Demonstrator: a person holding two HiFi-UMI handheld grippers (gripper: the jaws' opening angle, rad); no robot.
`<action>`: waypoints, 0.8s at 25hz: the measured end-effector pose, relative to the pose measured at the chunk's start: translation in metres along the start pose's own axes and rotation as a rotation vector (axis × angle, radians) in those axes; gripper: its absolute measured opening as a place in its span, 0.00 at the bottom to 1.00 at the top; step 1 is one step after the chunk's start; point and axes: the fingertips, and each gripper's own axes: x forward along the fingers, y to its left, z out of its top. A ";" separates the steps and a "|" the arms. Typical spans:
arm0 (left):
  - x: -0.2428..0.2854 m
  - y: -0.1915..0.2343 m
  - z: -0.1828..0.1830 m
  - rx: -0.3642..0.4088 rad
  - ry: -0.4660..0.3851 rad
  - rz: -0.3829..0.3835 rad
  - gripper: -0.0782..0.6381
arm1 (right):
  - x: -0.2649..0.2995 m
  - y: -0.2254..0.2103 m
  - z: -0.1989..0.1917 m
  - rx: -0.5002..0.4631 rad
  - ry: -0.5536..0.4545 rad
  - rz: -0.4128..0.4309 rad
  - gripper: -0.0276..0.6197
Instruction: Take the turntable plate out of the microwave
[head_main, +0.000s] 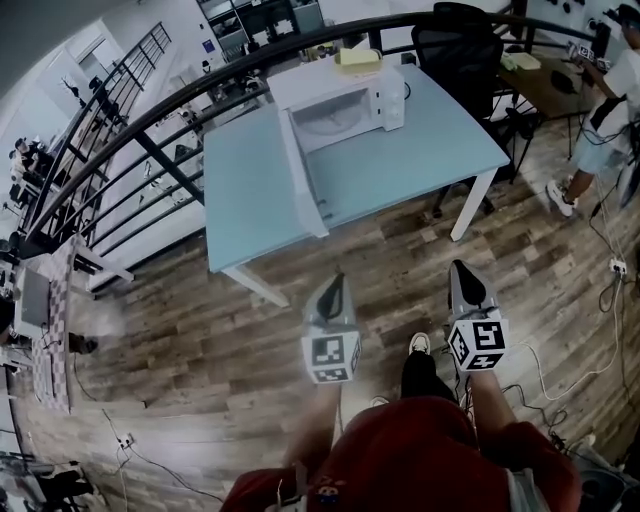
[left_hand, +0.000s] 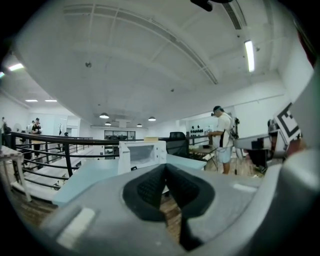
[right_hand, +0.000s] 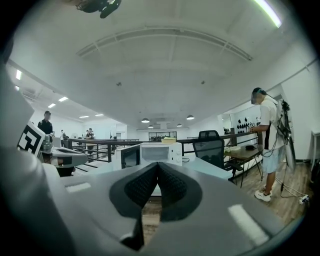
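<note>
A white microwave (head_main: 345, 100) stands on the far part of a light blue table (head_main: 400, 165), its door (head_main: 303, 178) swung wide open toward me. Inside the cavity a pale round turntable plate (head_main: 332, 122) shows faintly. Both grippers hang over the wooden floor, short of the table's near edge. My left gripper (head_main: 336, 284) is shut and empty, and my right gripper (head_main: 461, 270) is shut and empty too. In the left gripper view the microwave (left_hand: 142, 155) sits just above the closed pads (left_hand: 176, 186). The right gripper view shows the microwave (right_hand: 155, 152) straight ahead beyond the closed pads (right_hand: 170, 182).
A yellow object (head_main: 357, 58) lies on top of the microwave. A black office chair (head_main: 455, 40) stands behind the table. A person (head_main: 610, 100) stands at a wooden desk (head_main: 545, 80) to the right. A black railing (head_main: 150, 120) runs along the left. Cables and a power strip (head_main: 617, 266) lie on the floor.
</note>
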 end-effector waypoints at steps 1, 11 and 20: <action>0.010 -0.002 0.002 0.005 0.001 -0.003 0.10 | 0.008 -0.009 0.000 0.004 0.001 -0.002 0.04; 0.121 -0.016 0.029 0.016 0.005 0.025 0.10 | 0.093 -0.090 0.017 0.022 0.003 0.017 0.04; 0.220 -0.033 0.040 0.032 0.013 0.057 0.11 | 0.163 -0.174 0.022 0.057 0.005 0.035 0.04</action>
